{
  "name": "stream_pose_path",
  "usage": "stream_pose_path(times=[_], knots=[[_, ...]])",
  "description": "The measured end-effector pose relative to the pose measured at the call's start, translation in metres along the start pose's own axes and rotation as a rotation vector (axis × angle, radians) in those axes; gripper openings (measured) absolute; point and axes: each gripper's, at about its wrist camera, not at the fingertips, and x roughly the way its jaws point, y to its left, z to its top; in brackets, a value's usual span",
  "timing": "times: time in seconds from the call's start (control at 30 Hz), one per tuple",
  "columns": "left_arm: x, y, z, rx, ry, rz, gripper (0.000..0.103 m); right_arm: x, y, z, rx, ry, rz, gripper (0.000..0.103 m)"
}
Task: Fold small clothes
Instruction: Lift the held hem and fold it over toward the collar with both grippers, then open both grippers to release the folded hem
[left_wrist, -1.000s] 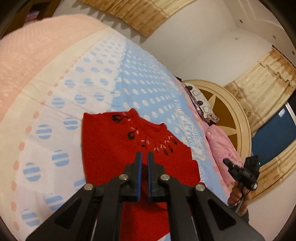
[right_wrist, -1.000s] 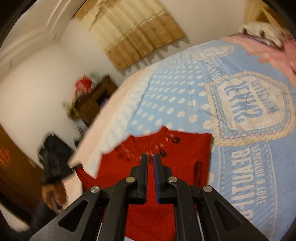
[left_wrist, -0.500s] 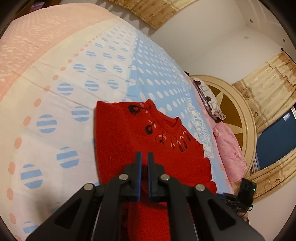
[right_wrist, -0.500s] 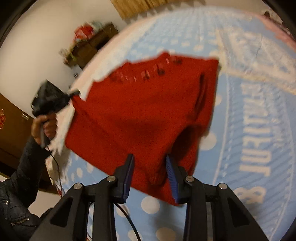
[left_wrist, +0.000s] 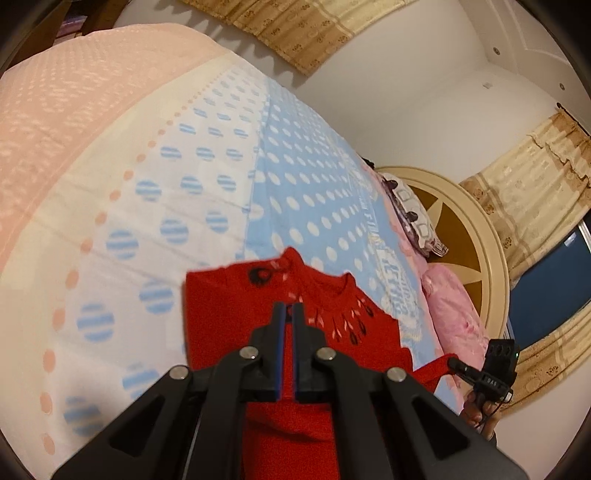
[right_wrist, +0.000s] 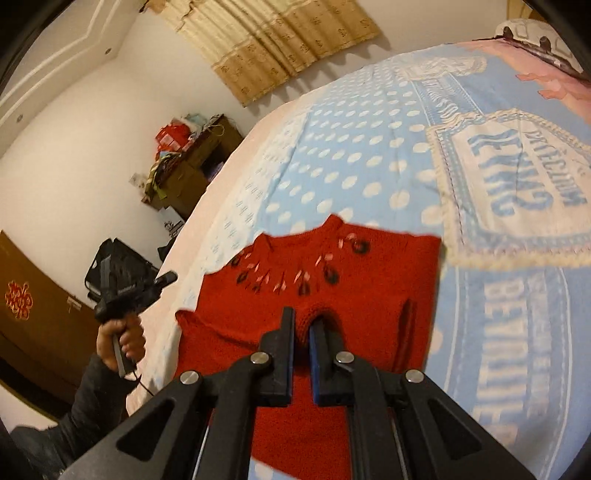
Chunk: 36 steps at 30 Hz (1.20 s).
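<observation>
A small red knit sweater (left_wrist: 236, 325) with dark and pink marks round the neck lies on the bed; it also shows in the right wrist view (right_wrist: 369, 280). My left gripper (left_wrist: 287, 314) is shut on the sweater's lower edge and holds it lifted. My right gripper (right_wrist: 302, 325) is shut on a bunched fold of the sweater's lower edge. Each gripper shows in the other's view, the right one (left_wrist: 480, 373) at the far right with red cloth in it, the left one (right_wrist: 147, 288) at the left.
The bed carries a blue and white dotted blanket (left_wrist: 295, 192) with a lettered patch (right_wrist: 517, 184). Pink pillows (left_wrist: 454, 314) lie by the round headboard (left_wrist: 480, 229). A cluttered dark cabinet (right_wrist: 184, 162) stands by the wall.
My right gripper was open around the sweater's edge half a second ago and is now shut on it. Both grippers have lifted, and the sweater's lower part has risen with them.
</observation>
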Motion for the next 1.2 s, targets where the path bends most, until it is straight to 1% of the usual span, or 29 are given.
stream_pose_path(times=[0.07, 0.1, 0.13, 0.17, 0.2, 0.23, 0.27, 0.3, 0.33, 0.37, 0.4, 0.43, 0.47, 0.5, 0.53, 0.57, 0.6, 0.63, 0.67, 0.73, 0.83, 0.87, 0.93, 0.97, 1.03, 1.07, 1.2], knots=[[0.002, -0.005, -0.002, 0.044, -0.002, -0.003, 0.001, 0.010, -0.005, 0.003, 0.013, 0.009, -0.003, 0.006], [0.004, -0.011, -0.006, 0.105, 0.004, 0.015, 0.001, 0.016, -0.007, 0.005, 0.013, 0.015, -0.008, 0.006], [0.004, -0.016, -0.011, 0.153, 0.011, 0.026, 0.006, 0.021, -0.009, 0.006, 0.008, 0.022, -0.018, 0.006], [0.005, -0.018, -0.016, 0.193, 0.029, 0.035, 0.020, 0.025, -0.011, 0.006, 0.005, 0.028, -0.023, 0.006], [0.006, -0.018, -0.019, 0.215, 0.047, 0.049, 0.047, 0.030, -0.014, 0.007, 0.010, 0.033, -0.022, 0.006], [0.005, -0.017, -0.024, 0.240, 0.054, 0.072, 0.061, 0.034, -0.017, 0.008, 0.017, 0.035, -0.021, 0.006], [0.002, -0.016, -0.026, 0.255, 0.046, 0.076, 0.078, 0.036, -0.020, 0.009, 0.021, 0.035, -0.023, 0.006], [-0.002, -0.016, -0.031, 0.291, 0.024, 0.062, 0.078, 0.037, -0.022, 0.010, 0.025, 0.035, -0.024, 0.006], [-0.003, -0.016, -0.035, 0.324, 0.029, 0.055, 0.078, 0.039, -0.026, 0.012, 0.029, 0.036, -0.024, 0.006], [-0.001, -0.017, -0.038, 0.349, 0.051, 0.054, 0.078, 0.040, -0.027, 0.012, 0.028, 0.039, -0.026, 0.006], [0.002, -0.017, -0.041, 0.357, 0.068, 0.046, 0.075, 0.042, -0.028, 0.012, 0.028, 0.041, -0.029, 0.006], [0.005, -0.017, -0.042, 0.356, 0.082, 0.035, 0.072, 0.043, -0.029, 0.012, 0.028, 0.044, -0.032, 0.006], [0.010, -0.018, -0.045, 0.355, 0.108, 0.020, 0.064, 0.044, -0.030, 0.012, 0.028, 0.044, -0.032, 0.006], [0.015, -0.018, -0.047, 0.356, 0.125, 0.019, 0.059, 0.044, -0.030, 0.013, 0.029, 0.043, -0.031, 0.006], [0.018, -0.019, -0.050, 0.360, 0.139, 0.014, 0.057, 0.044, -0.030, 0.013, 0.029, 0.041, -0.031, 0.006], [0.023, -0.021, -0.054, 0.370, 0.157, 0.017, 0.049, 0.043, -0.029, 0.013, 0.030, 0.040, -0.030, 0.006], [0.030, -0.021, -0.057, 0.379, 0.182, 0.046, 0.037, 0.042, -0.029, 0.013, 0.029, 0.038, -0.029, 0.006], [0.031, -0.021, -0.059, 0.374, 0.193, 0.060, 0.030, 0.042, -0.029, 0.014, 0.027, 0.036, -0.031, 0.006], [0.033, -0.018, -0.059, 0.354, 0.196, 0.062, 0.008, 0.041, -0.028, 0.014, 0.025, 0.034, -0.032, 0.006], [0.030, -0.015, -0.057, 0.325, 0.187, 0.055, 0.007, 0.038, -0.027, 0.016, 0.023, 0.027, -0.031, 0.006], [0.015, -0.021, -0.048, 0.315, 0.126, 0.035, 0.007, 0.031, -0.025, 0.023, 0.019, 0.006, -0.020, 0.006], [0.009, -0.025, -0.042, 0.309, 0.100, 0.027, 0.007, 0.028, -0.024, 0.027, 0.020, -0.004, -0.012, 0.006], [0.005, -0.030, -0.032, 0.310, 0.079, 0.013, 0.007, 0.025, -0.023, 0.036, 0.026, -0.027, -0.002, 0.006], [0.005, -0.033, -0.024, 0.313, 0.062, 0.021, 0.007, 0.025, -0.023, 0.042, 0.030, -0.035, 0.004, 0.006], [0.009, -0.034, -0.012, 0.303, 0.053, 0.020, 0.007, 0.030, -0.023, 0.053, 0.043, -0.046, 0.010, 0.006], [0.014, -0.032, -0.005, 0.297, 0.044, 0.037, 0.007, 0.034, -0.024, 0.057, 0.048, -0.048, 0.012, 0.006], [0.028, -0.019, 0.017, 0.248, 0.024, 0.059, 0.007, 0.053, -0.034, 0.074, 0.084, -0.054, 0.003, 0.006]])
